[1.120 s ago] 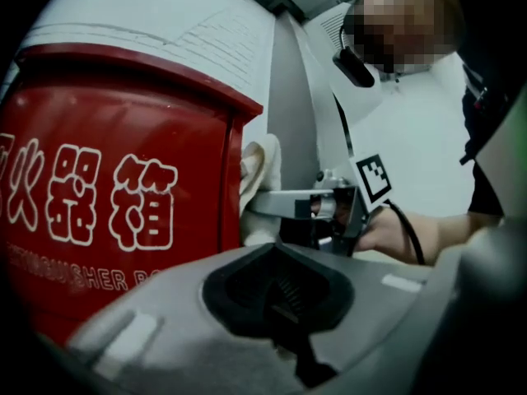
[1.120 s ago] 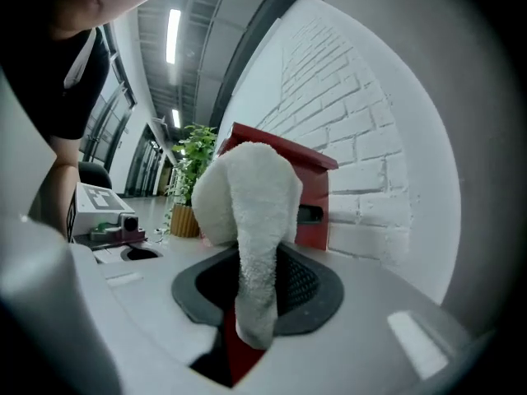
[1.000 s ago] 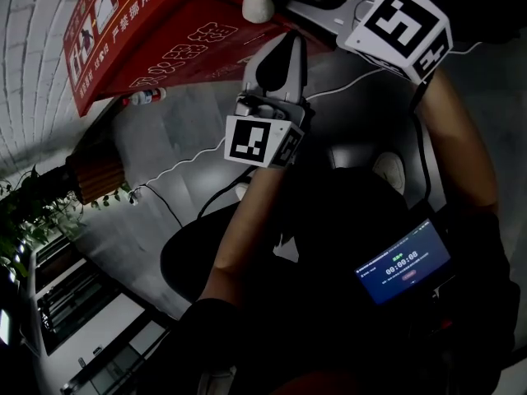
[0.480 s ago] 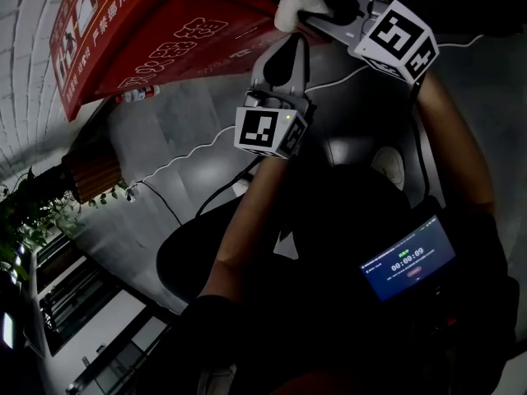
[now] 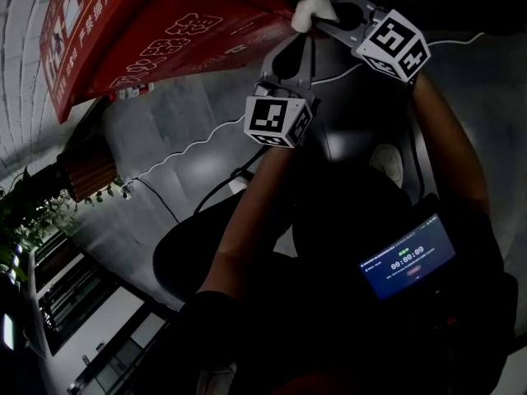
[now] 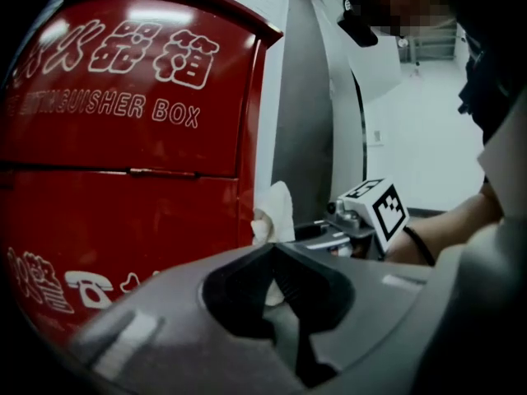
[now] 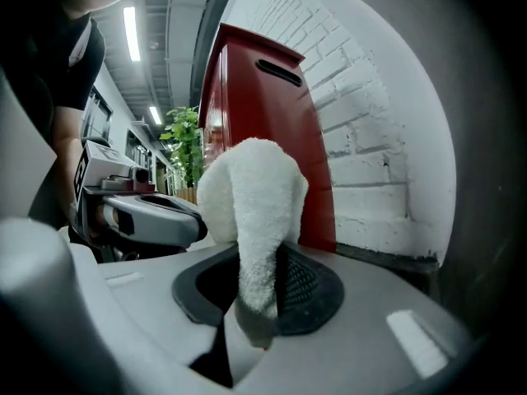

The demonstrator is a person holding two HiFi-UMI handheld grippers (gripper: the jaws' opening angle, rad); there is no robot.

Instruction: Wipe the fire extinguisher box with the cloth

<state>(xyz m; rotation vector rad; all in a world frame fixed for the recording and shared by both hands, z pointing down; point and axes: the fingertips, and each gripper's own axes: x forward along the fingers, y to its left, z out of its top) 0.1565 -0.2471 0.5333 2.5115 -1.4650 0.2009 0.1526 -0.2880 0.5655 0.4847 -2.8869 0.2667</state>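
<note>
The red fire extinguisher box [image 5: 165,31] fills the upper left of the head view, and its lettered front [image 6: 123,138] faces the left gripper view. A white cloth [image 5: 309,2] is pressed against the box's right corner edge. My right gripper [image 5: 323,19] is shut on that cloth, which bulges out of the jaws [image 7: 251,196] in front of the box's narrow side [image 7: 263,122]. My left gripper [image 5: 290,56] hangs just below and left of the cloth. Its jaws are shut with nothing between them [image 6: 276,253], and they point at the cloth [image 6: 276,212].
A white brick wall [image 7: 370,138] stands beside the box. On the grey floor lie a plastic bottle [image 5: 132,93] and a white cable [image 5: 189,155]. A wooden planter [image 5: 86,171] with a green plant stands at the left. A lit phone screen [image 5: 405,257] sits low at the right.
The right gripper and the cloth have slid right along the box's edge in the head view. The left gripper has followed to the right, still shut.
</note>
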